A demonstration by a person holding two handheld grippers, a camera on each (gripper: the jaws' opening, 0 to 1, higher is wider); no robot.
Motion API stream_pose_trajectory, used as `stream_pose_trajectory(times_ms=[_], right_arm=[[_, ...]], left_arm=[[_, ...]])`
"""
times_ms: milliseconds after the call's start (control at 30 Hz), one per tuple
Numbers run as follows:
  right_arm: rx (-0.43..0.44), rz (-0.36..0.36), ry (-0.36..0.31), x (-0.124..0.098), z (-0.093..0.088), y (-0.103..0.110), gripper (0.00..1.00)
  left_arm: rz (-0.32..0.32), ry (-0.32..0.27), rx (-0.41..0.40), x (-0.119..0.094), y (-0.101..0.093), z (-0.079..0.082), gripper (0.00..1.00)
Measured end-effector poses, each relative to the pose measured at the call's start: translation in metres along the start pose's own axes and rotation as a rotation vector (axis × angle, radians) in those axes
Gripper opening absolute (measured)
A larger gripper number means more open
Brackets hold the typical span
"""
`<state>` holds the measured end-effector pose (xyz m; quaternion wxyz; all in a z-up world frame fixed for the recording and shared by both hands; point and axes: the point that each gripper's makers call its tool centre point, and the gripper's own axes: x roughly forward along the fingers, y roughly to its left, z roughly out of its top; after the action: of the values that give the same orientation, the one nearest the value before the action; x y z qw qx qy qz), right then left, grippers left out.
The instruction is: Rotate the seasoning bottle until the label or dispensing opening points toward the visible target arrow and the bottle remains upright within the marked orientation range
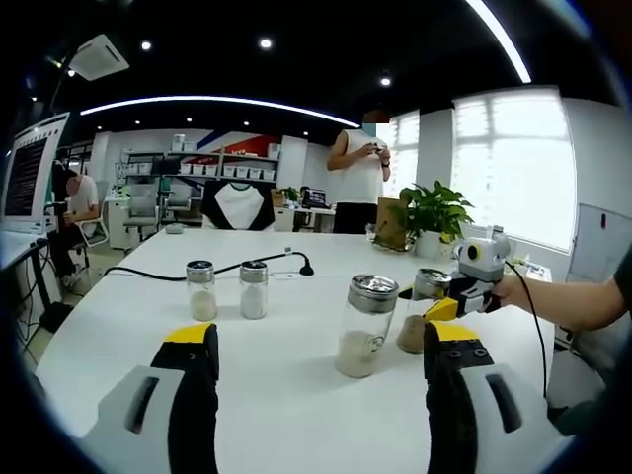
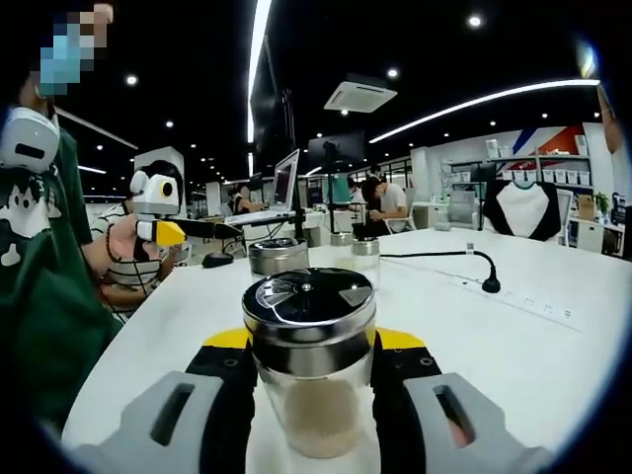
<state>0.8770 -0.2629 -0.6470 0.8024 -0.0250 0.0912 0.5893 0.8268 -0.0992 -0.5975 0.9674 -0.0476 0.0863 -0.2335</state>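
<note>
A glass seasoning bottle point(image 2: 311, 380) with a shiny metal lid and brownish powder stands upright on the white table point(image 2: 553, 365). My right gripper point(image 2: 314, 339) is shut on it, one jaw on each side. In the left gripper view that same bottle point(image 1: 419, 314) sits at the right, with the right gripper point(image 1: 434, 304) reaching in around it. Beside it stands a taller bottle point(image 1: 361, 328) of pale powder, just ahead of my left gripper point(image 1: 321, 334), which is open with nothing between its jaws. Two small shakers point(image 1: 201, 290) point(image 1: 254, 288) stand further left.
A black cable with a gooseneck microphone point(image 1: 302, 265) crosses the far table. A potted plant point(image 1: 434, 211) is at the far right edge. A person point(image 1: 359, 168) stands behind the table. The taller bottle point(image 2: 277, 257) and my left gripper point(image 2: 158, 215) lie beyond the held one.
</note>
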Motion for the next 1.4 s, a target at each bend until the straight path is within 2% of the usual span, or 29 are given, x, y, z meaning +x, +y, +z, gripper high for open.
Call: stream_pose_trajectory(times_ms=[267,433,533,700,800,1000,1067,1133,1200,1233,1333,1400], right_arm=[[0.045,-0.04,-0.004,-0.003,-0.004,-0.003,0.46],[0.076,-0.082,-0.012,-0.014,-0.005,-0.001,0.55],[0.086,-0.137,0.009,-0.021,-0.007,-0.002,0.56],[0.088,-0.192,-0.02,-0.029,0.001,0.006,0.57],[0.087,-0.245,0.007,-0.034,-0.001,0.008,0.58],[0.08,-0.365,-0.013,-0.047,0.006,0.014,0.57],[0.09,-0.4,-0.019,-0.052,0.008,0.015,0.57],[0.102,-0.44,-0.023,-0.058,0.012,0.019,0.57],[0.059,-0.51,-0.014,-0.066,0.016,0.017,0.58],[0.063,-0.517,-0.005,-0.067,0.015,0.019,0.58],[0.081,-0.57,0.024,-0.073,0.011,0.026,0.58],[0.111,-0.613,-0.007,-0.076,0.011,0.029,0.59]], left_arm=[[-0.009,0.01,-0.004,0.003,-0.001,-0.003,0.9],[-0.016,0.009,-0.004,0.005,-0.002,-0.003,0.9],[-0.02,0.011,-0.006,0.006,-0.003,-0.005,0.9],[-0.032,0.01,-0.01,0.008,-0.005,-0.006,0.9],[-0.036,0.011,-0.011,0.008,-0.005,-0.007,0.9],[-0.042,-0.001,-0.03,0.007,-0.006,-0.006,0.9],[-0.037,0.002,-0.021,0.007,-0.005,-0.006,0.9],[-0.015,0.012,0.056,0.006,-0.004,-0.007,0.9],[-0.034,-0.01,0.032,0.006,-0.008,-0.003,0.9],[-0.047,-0.018,0.01,0.006,-0.011,-0.002,0.9],[-0.041,-0.011,0.029,0.006,-0.011,-0.002,0.9],[-0.04,-0.012,0.031,0.006,-0.011,-0.002,0.9]])
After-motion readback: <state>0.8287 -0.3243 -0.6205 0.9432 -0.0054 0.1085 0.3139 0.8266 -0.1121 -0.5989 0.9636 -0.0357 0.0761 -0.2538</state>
